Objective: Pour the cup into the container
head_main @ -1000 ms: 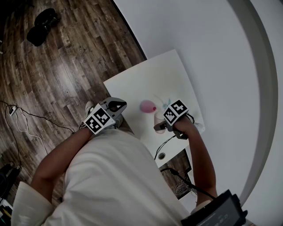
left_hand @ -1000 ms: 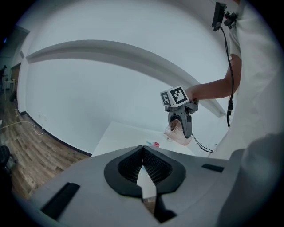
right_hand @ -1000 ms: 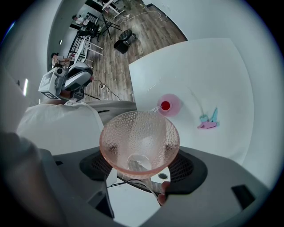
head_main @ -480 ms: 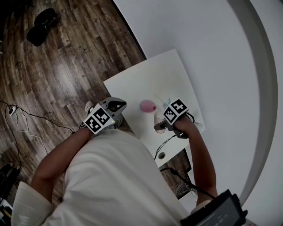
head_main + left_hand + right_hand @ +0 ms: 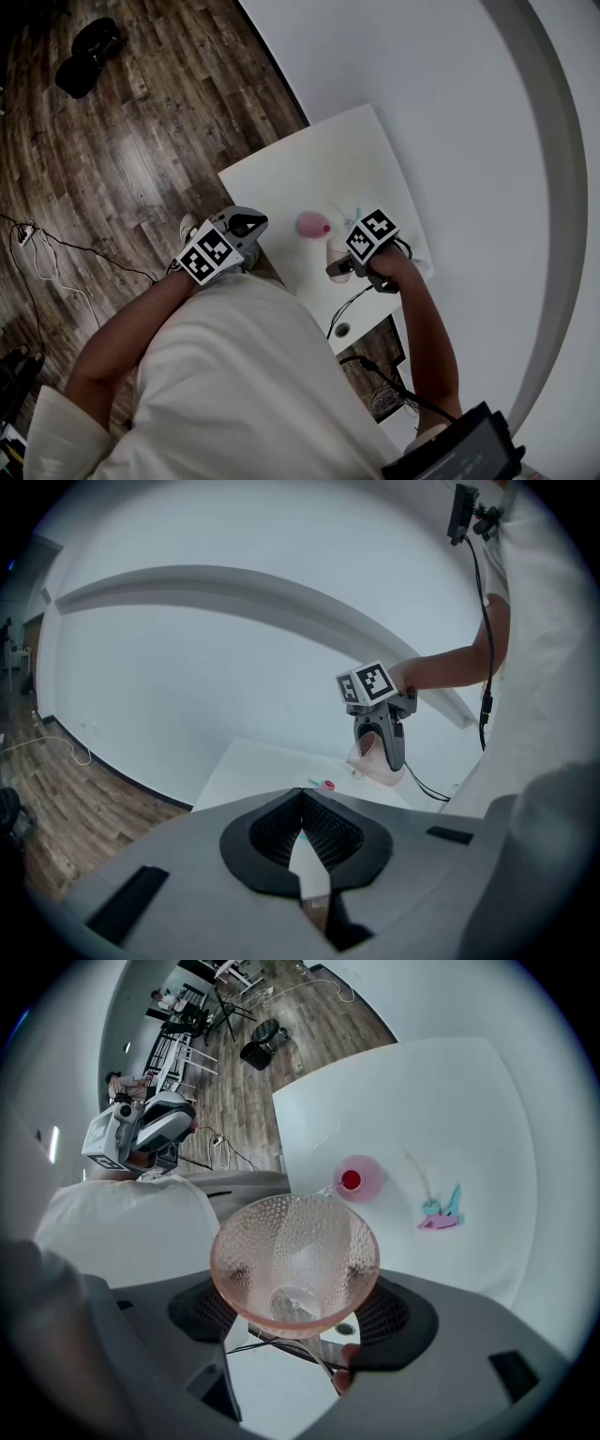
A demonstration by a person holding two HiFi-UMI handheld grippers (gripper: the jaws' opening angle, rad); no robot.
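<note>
**Right gripper holds cup near container; left gripper shut and empty**

Wood floor (image 5: 141,141) takes the left of the head view and white wall (image 5: 422,84) the right. The white table (image 5: 309,169) sits between them, with its far and right edges close to the wall. Its left half is bare, so that is the open room.

The person's white shirt (image 5: 234,375) covers the table's near edge in the head view. The left gripper (image 5: 302,803) hangs at the table's near-left corner, over the edge. Its jaws are together with nothing between them.

The right gripper (image 5: 298,1321) is over the table's near-right part, with its jaws clamped on the base of the pink dimpled cup (image 5: 295,1260). The cup's mouth opens toward that gripper's camera.

The pink container (image 5: 358,1178) stands mid-table just past the cup's rim, apart from it and well clear of every edge. A small blue-and-pink item (image 5: 441,1213) lies to the right of the container.

- **Head view:** the marker cube hides most of the cup.
- **Right gripper view:** only this view shows the red thing inside the container, and what that thing is can't be told.
- **Left gripper view:** only this view shows the cup side-on, raised off the tabletop and tilted.
</note>
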